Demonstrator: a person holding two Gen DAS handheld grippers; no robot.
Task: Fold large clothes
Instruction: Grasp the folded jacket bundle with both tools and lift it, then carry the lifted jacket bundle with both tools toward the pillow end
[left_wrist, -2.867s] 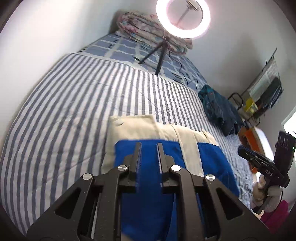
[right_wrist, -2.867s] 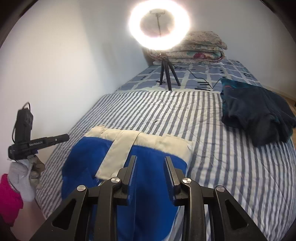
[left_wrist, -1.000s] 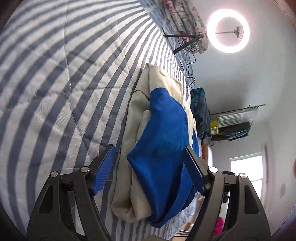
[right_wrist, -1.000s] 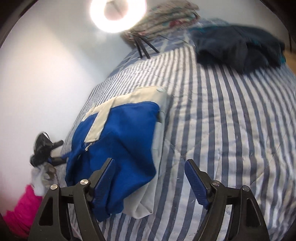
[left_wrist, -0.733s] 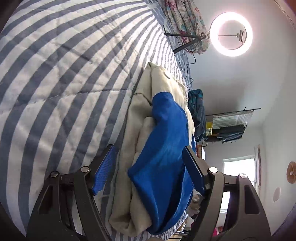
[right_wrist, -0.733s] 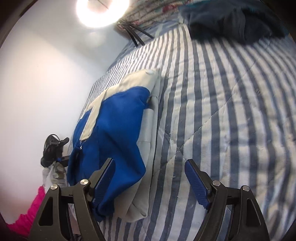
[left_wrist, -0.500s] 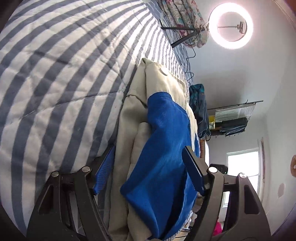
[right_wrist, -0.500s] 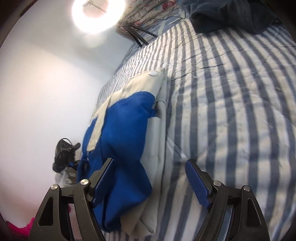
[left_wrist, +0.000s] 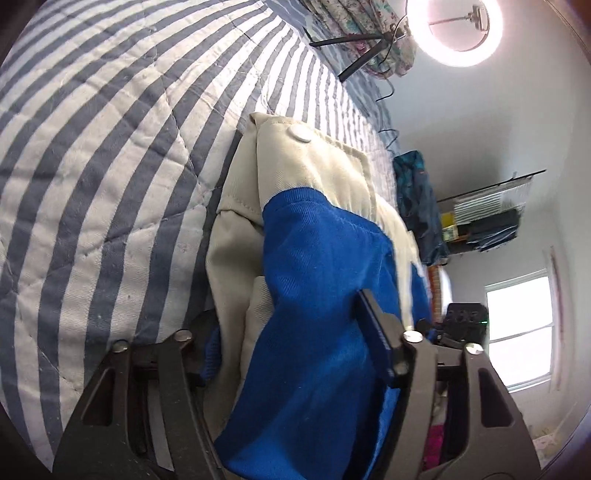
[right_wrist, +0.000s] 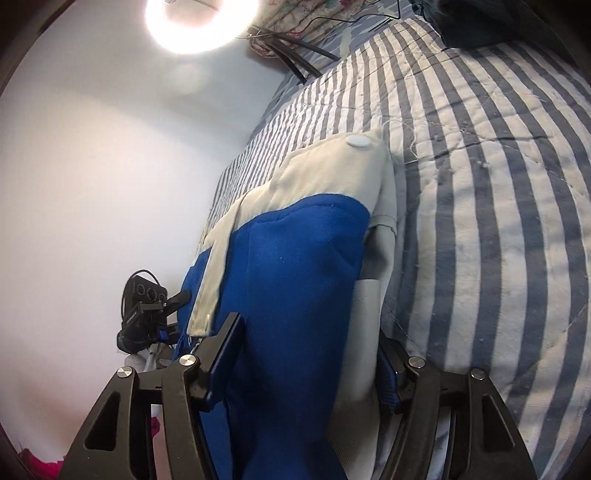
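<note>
A folded blue and cream garment (left_wrist: 314, 277) lies on the striped quilt (left_wrist: 110, 166), a white snap button at its far cream corner. My left gripper (left_wrist: 288, 325) straddles its near left edge. The jaws are closing, and the pads touch the stacked fabric on both sides. In the right wrist view the same garment (right_wrist: 295, 266) fills my right gripper (right_wrist: 308, 332) at its near right edge. Those jaws are closing too, one pad against blue cloth and the other against cream. Each view shows the other gripper beyond the garment, the right gripper (left_wrist: 461, 321) and the left gripper (right_wrist: 147, 314).
A ring light (left_wrist: 454, 29) on a tripod stands at the bed's far end beside folded floral blankets (left_wrist: 351, 18). A dark teal garment (left_wrist: 417, 199) lies further along the quilt (right_wrist: 480, 184). A white wall (right_wrist: 92, 166) borders one side of the bed. A shelf (left_wrist: 491, 218) and a window (left_wrist: 517, 332) are beyond.
Both grippers have slid in from the sides onto the garment's near edge, and their jaws have narrowed around the stacked fabric. The garment looms larger in both views.
</note>
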